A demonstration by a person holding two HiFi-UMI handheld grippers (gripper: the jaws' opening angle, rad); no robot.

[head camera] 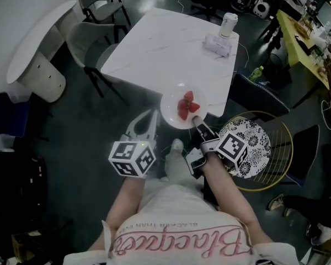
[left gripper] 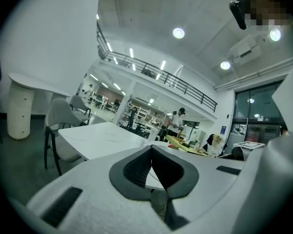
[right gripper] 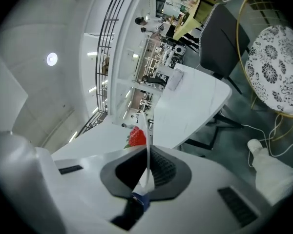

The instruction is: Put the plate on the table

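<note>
Firmly, right gripper point(right gripper: 147, 150) pinches the plate point(head camera: 172, 117) rim, jaws nearly together.

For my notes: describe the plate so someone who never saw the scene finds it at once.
Start at the white marble table in the head view's middle and go to its near edge. There a round white plate carries red strawberries, its rim pinched by the right gripper. Unlike the patterned round seat beside it, it is plain white with fruit.
</note>
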